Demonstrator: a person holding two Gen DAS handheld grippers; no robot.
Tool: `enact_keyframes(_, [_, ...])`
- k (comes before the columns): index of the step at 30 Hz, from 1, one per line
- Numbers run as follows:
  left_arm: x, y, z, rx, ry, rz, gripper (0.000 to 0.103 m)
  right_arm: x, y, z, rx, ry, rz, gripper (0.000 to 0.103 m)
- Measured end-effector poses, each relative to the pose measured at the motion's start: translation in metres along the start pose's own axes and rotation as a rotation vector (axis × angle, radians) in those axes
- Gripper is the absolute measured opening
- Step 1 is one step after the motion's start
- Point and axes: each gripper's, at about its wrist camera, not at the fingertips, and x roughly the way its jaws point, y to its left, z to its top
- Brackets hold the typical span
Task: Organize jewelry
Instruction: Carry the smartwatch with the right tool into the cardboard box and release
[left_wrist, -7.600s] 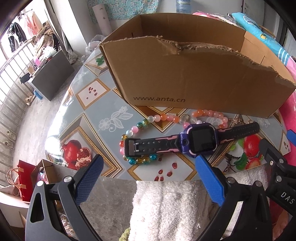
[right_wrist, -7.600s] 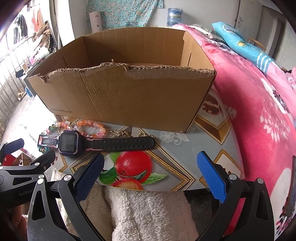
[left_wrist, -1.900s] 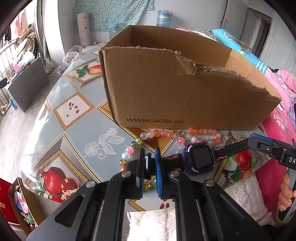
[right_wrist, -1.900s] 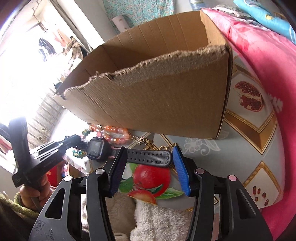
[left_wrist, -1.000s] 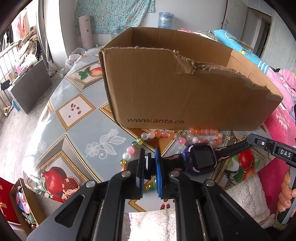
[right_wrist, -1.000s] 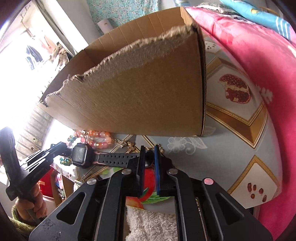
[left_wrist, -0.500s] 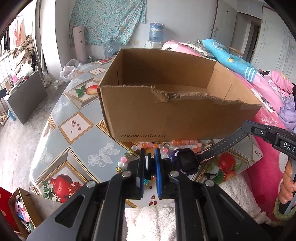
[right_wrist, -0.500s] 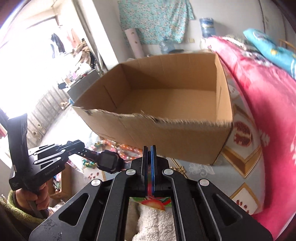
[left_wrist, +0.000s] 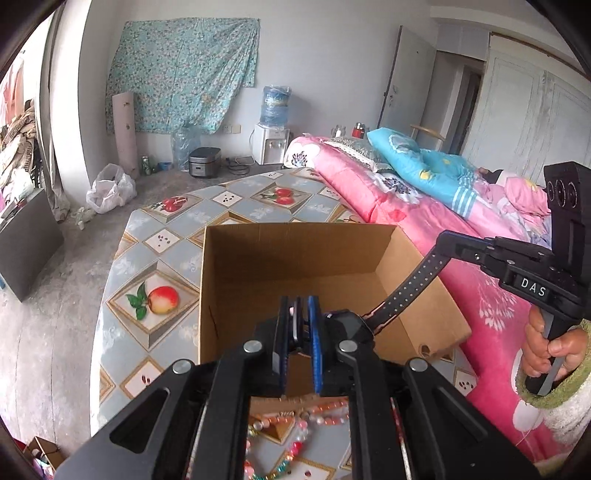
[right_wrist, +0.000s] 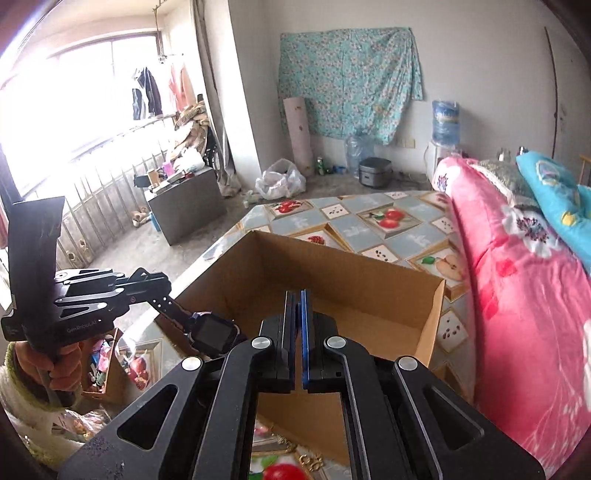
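Watch is held over box, a strap end clamped in L gripper & R gripper.

Your bench, covered in a fruit-patterned cloth, carries an open cardboard box with nothing visible inside. Just in front of the box, you have strings of coloured beads lying on the cloth.

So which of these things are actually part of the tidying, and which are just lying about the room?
Part of the job:
- watch, held by its strap ends in the left claw and right claw
- cardboard box
- bead necklaces on the table

Just lying about:
- water dispenser
- rice cooker
- plastic bag
- pink quilt
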Motion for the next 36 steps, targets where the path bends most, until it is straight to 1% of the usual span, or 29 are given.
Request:
enact_keyframes(2, [0.023, 0.005, 0.018, -0.008, 0.038, -0.027, 0.009, 0.029, -0.017, 0.012, 0.018, 0.051, -0.01, 0.001])
enact_keyframes(3, [0.038, 0.007, 0.026, -0.004, 0.063, -0.027, 0.009, 0.039, -0.024, 0.015, 0.026, 0.069, -0.015, 0.001])
enact_keyframes(4, [0.053, 0.009, 0.034, 0.004, 0.089, -0.023, 0.009, 0.057, -0.032, 0.018, 0.036, 0.099, -0.023, 0.001])
enact_keyframes(7, [0.102, 0.016, 0.05, 0.007, 0.185, 0.003, 0.009, 0.092, -0.048, 0.027, 0.042, 0.155, -0.054, 0.001])
enact_keyframes(11, [0.158, 0.026, 0.062, 0.011, 0.294, 0.039, 0.009, 0.126, -0.057, 0.034, 0.018, 0.204, -0.124, 0.001])
enact_keyframes(14, [0.184, 0.029, 0.066, 0.025, 0.349, 0.084, 0.011, 0.146, -0.066, 0.034, 0.025, 0.255, -0.146, 0.001])
enact_keyframes(16, [0.195, 0.031, 0.066, 0.022, 0.389, 0.108, 0.013, 0.154, -0.074, 0.031, 0.062, 0.298, -0.133, 0.001])
enact_keyframes(17, [0.199, 0.034, 0.065, 0.014, 0.398, 0.114, 0.015, 0.154, -0.075, 0.031, 0.064, 0.307, -0.137, 0.001])
enact_keyframes(19, [0.201, 0.036, 0.065, 0.01, 0.395, 0.115, 0.023, 0.151, -0.075, 0.03, 0.061, 0.307, -0.143, 0.003])
enact_keyframes(20, [0.201, 0.037, 0.065, 0.007, 0.392, 0.119, 0.032, 0.149, -0.076, 0.03, 0.058, 0.305, -0.15, 0.003])
enact_keyframes(21, [0.2, 0.038, 0.065, 0.002, 0.388, 0.12, 0.035, 0.147, -0.077, 0.03, 0.055, 0.3, -0.165, 0.004])
enact_keyframes(24, [0.192, 0.038, 0.066, -0.006, 0.364, 0.118, 0.036, 0.143, -0.082, 0.026, 0.063, 0.306, -0.174, 0.005])
enact_keyframes(27, [0.174, 0.036, 0.07, -0.008, 0.315, 0.114, 0.039, 0.135, -0.086, 0.024, 0.082, 0.301, -0.187, 0.005])
enact_keyframes(29, [0.156, 0.036, 0.072, -0.007, 0.267, 0.108, 0.045, 0.121, -0.088, 0.023, 0.102, 0.277, -0.182, 0.005])
enact_keyframes(31, [0.129, 0.037, 0.073, -0.007, 0.198, 0.108, 0.052, 0.102, -0.086, 0.024, 0.11, 0.236, -0.169, 0.008])
enact_keyframes(32, [0.114, 0.039, 0.072, -0.011, 0.162, 0.108, 0.058, 0.088, -0.084, 0.024, 0.114, 0.208, -0.159, 0.011])
enact_keyframes(33, [0.097, 0.042, 0.068, -0.018, 0.122, 0.109, 0.063, 0.077, -0.082, 0.024, 0.118, 0.184, -0.149, 0.012])
enact_keyframes(34, [0.081, 0.044, 0.064, -0.023, 0.089, 0.112, 0.065, 0.06, -0.078, 0.022, 0.119, 0.147, -0.132, 0.013])
enact_keyframes(36, [0.049, 0.051, 0.05, -0.034, 0.041, 0.133, 0.073, 0.03, -0.067, 0.016, 0.108, 0.084, -0.096, 0.02])
